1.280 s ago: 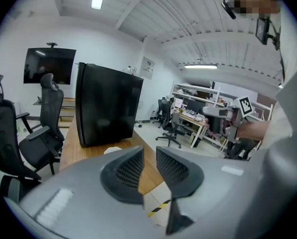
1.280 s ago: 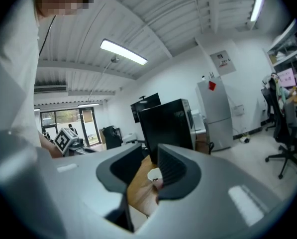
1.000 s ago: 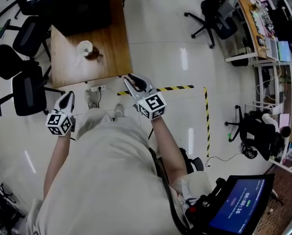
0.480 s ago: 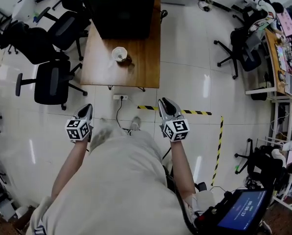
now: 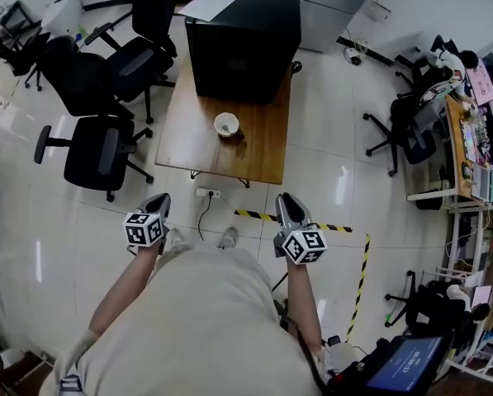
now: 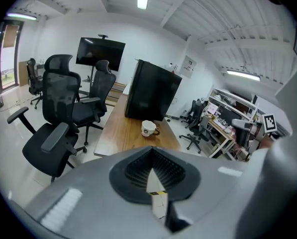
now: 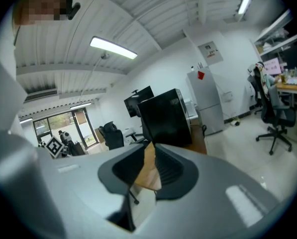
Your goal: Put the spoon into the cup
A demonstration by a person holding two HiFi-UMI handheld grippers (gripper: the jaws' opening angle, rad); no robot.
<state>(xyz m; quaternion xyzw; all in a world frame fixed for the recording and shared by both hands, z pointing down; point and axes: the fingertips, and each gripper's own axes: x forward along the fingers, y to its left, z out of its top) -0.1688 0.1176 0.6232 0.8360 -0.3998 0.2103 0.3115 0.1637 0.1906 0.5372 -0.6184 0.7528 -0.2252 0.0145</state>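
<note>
As the right gripper (image 5: pixel 286 200) closes empty, slightly parted, left gripper (image 5: pixel 159 199) is shut, empty.

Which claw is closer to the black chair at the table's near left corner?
Left. The left gripper hangs just right of that chair; the right gripper, its empty jaws having just been closing, is near the table's opposite corner.

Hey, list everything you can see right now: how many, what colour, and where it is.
table: one, brown wood, ahead of the person
cup: one, white, on the table
box: one, black, table's far end
paper: one, white, on the box
office chairs: several, black, both sides of the table
floor tape: yellow-black, right of the person
left gripper: grey, jaws together, empty
right gripper: grey, jaws slightly apart, just been closing, empty
</note>
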